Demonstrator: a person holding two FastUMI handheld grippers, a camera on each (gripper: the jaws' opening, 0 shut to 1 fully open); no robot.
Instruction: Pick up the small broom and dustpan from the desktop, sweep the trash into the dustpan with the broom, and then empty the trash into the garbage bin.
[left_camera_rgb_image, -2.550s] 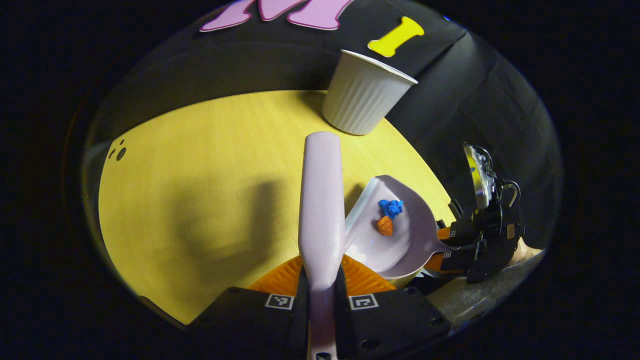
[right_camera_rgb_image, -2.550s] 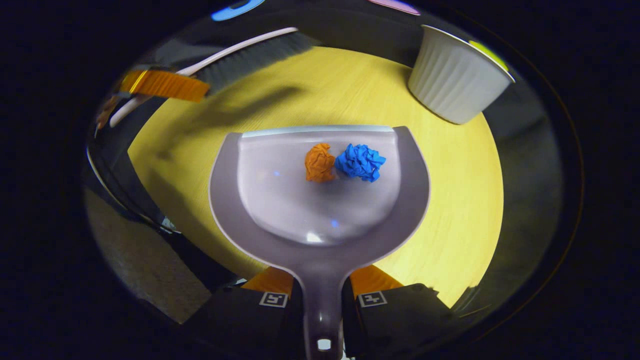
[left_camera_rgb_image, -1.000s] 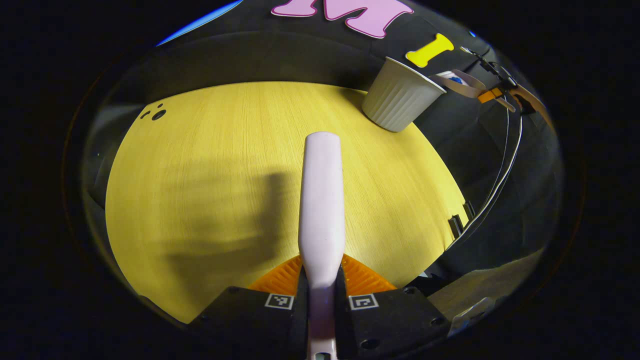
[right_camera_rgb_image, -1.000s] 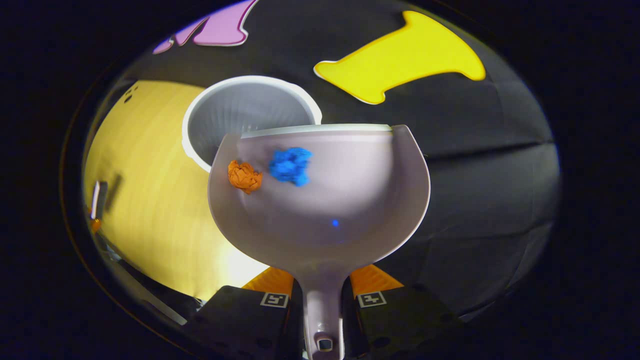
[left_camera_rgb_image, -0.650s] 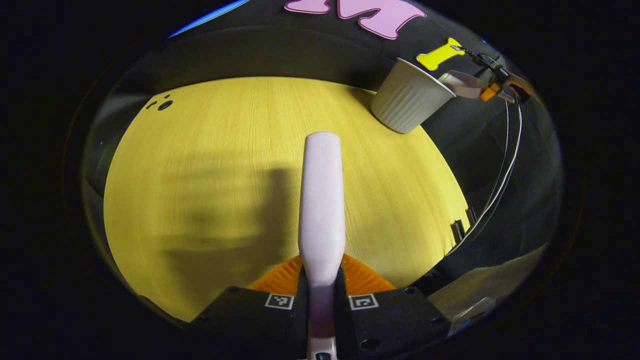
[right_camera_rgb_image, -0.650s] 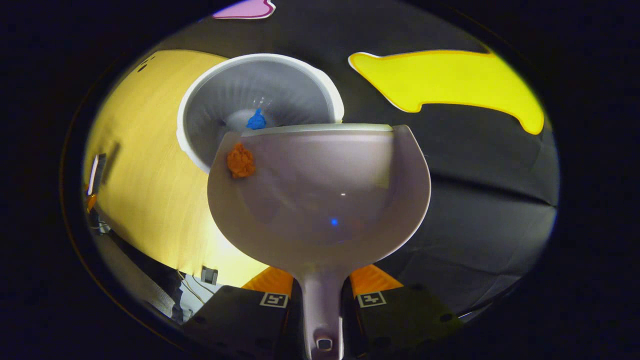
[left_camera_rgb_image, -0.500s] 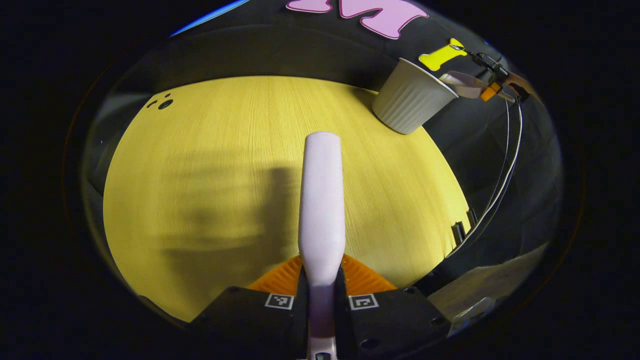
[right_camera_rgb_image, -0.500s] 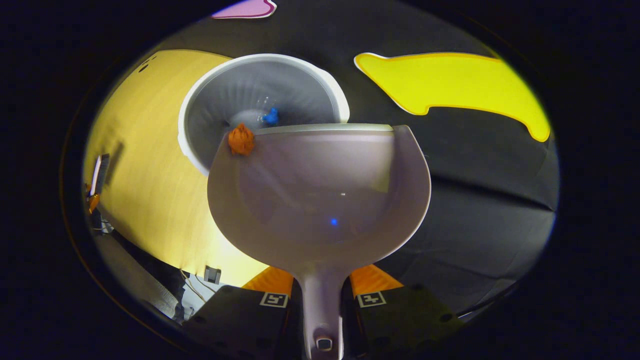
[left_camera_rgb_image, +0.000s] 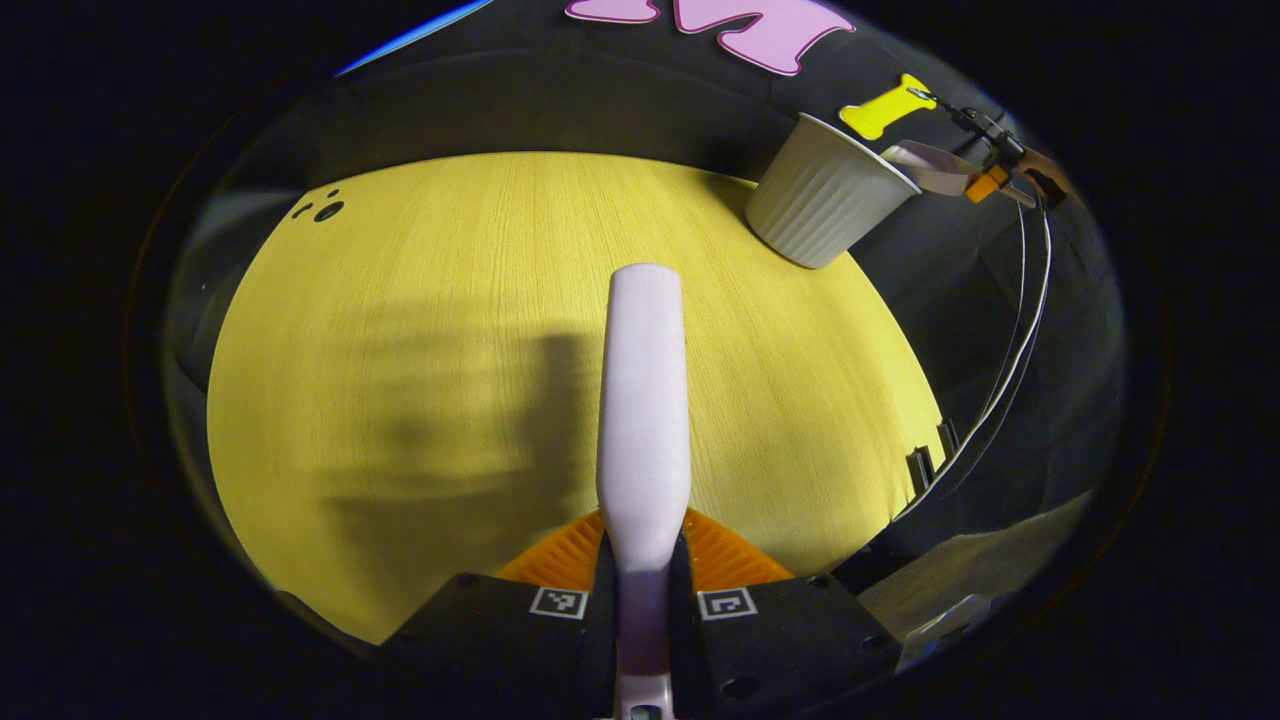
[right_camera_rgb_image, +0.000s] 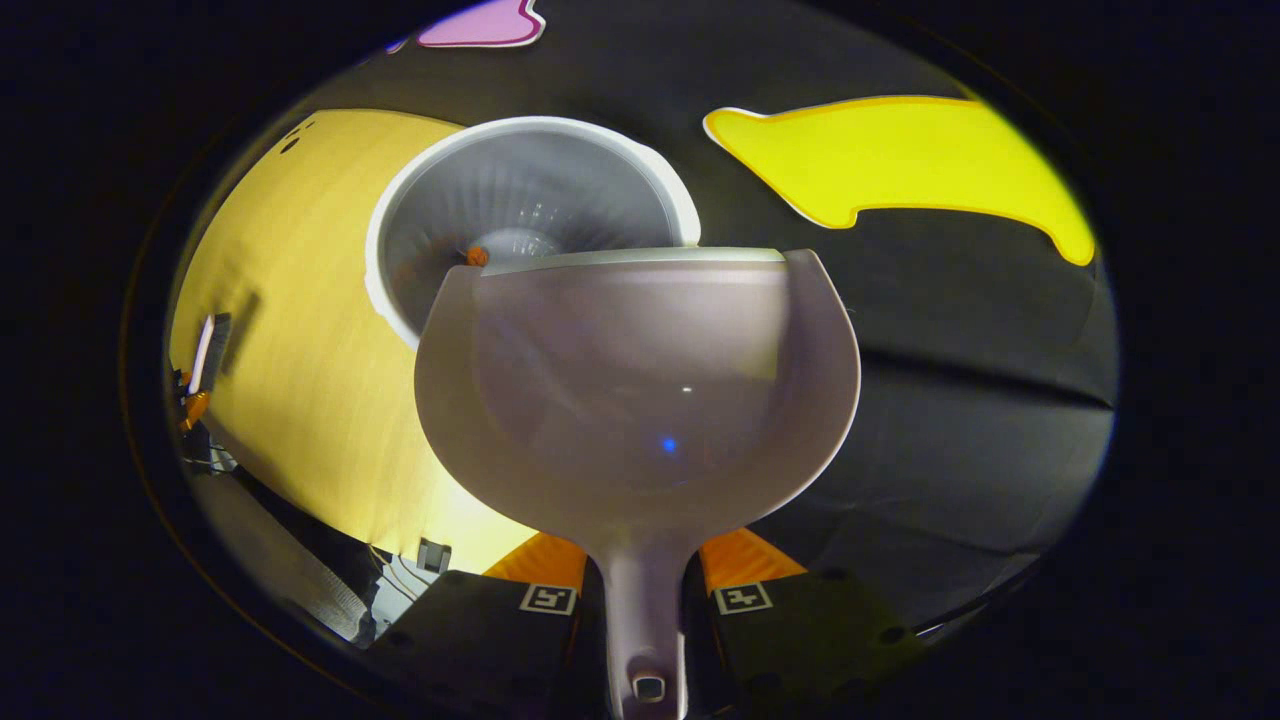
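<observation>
- Right tongs (right_camera_rgb_image: 645, 590) clamped on dustpan (right_camera_rgb_image: 640, 390) handle, pan tipped w/ lip over garbage bin (right_camera_rgb_image: 530, 215) so trash drops in; orange scrap (right_camera_rgb_image: 478, 256) was at lip, inside bin.
- Left tongs (left_camera_rgb_image: 645, 600) gripped broom (left_camera_rgb_image: 645, 400), parked above desk (left_camera_rgb_image: 420, 330), clear of the pour.
- No legible writing; just square markers on tongs.

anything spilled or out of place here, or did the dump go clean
Nothing stands out. The dustpan, tipped at the rim of the garbage bin, is bare inside, and a bit of orange trash shows in the bin. The desktop shows no scraps. The bin stands upright.
</observation>
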